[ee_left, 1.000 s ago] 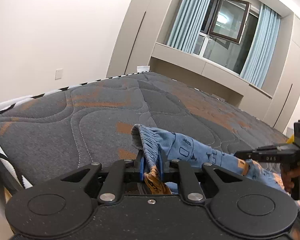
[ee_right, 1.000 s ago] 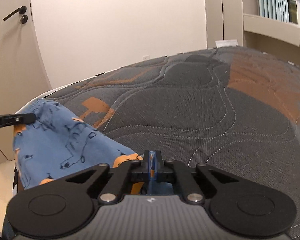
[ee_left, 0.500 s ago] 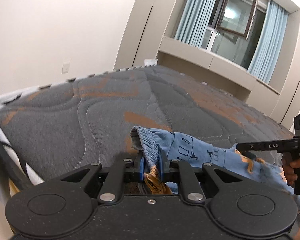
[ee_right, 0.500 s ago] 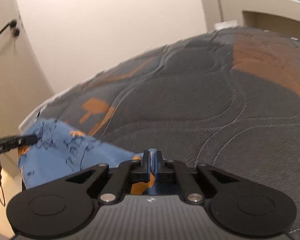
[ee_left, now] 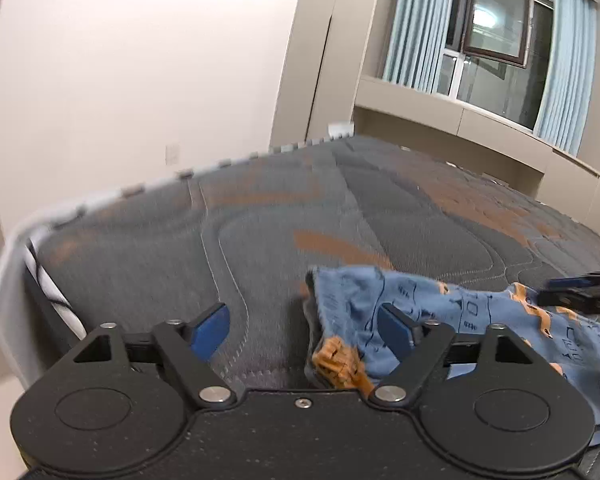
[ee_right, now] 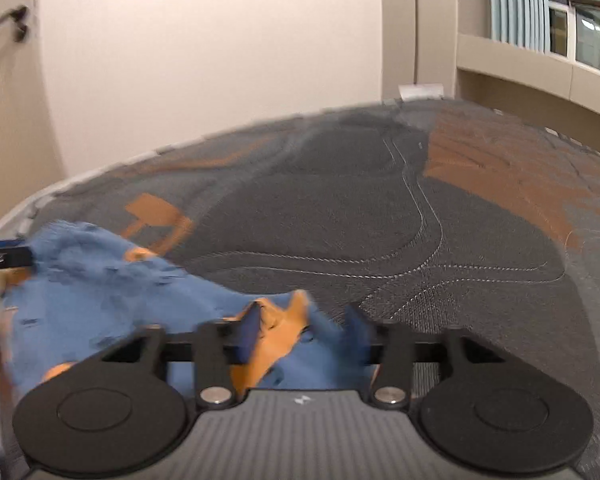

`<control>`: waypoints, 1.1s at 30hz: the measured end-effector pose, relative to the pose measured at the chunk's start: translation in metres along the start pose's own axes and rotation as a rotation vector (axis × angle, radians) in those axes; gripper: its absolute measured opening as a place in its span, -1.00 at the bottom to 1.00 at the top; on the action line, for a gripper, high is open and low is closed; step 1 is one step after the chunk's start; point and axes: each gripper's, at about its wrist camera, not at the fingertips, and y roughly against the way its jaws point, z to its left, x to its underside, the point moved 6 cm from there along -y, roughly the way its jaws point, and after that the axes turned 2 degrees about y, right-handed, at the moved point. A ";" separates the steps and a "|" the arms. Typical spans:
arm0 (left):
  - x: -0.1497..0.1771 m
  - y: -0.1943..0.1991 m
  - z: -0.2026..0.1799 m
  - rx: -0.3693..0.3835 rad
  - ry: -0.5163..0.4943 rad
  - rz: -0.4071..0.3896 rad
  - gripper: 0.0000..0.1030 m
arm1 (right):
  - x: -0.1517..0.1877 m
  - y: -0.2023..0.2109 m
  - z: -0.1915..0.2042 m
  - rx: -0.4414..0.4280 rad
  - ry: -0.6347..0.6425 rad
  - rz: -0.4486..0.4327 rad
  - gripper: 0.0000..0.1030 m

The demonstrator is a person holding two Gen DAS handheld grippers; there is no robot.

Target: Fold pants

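The blue pants with dark prints and orange trim lie on the near edge of the grey mattress. My left gripper is open, its blue pads wide apart, and the waistband lies loose between them. My right gripper is open too, with an orange-trimmed fold of the pants lying between its fingers. The right gripper's tip shows at the right edge of the left wrist view. The left gripper's tip shows at the left edge of the right wrist view.
The grey quilted mattress with orange patches stretches ahead. Its white edge is on the left. A wall, a door with a handle, built-in cabinets and a curtained window lie beyond.
Both grippers have opened and let go of the pants, which have dropped onto the mattress. Both grippers had moved forward over the bed before that.
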 end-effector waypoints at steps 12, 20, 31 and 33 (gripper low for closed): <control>0.020 -0.008 -0.126 0.194 -0.263 0.054 0.99 | 0.099 0.088 0.053 0.098 0.044 0.026 0.82; 0.056 -0.002 -0.180 0.210 -0.484 0.138 0.99 | 0.134 0.160 0.030 0.199 -0.056 -0.046 0.88; 0.061 -0.029 -0.395 0.537 -0.618 0.093 0.99 | 0.208 0.279 -0.103 0.498 -0.648 -0.224 1.00; 0.069 -0.045 -0.434 0.550 -0.625 0.140 0.99 | 0.216 0.286 -0.112 0.488 -0.697 -0.245 1.00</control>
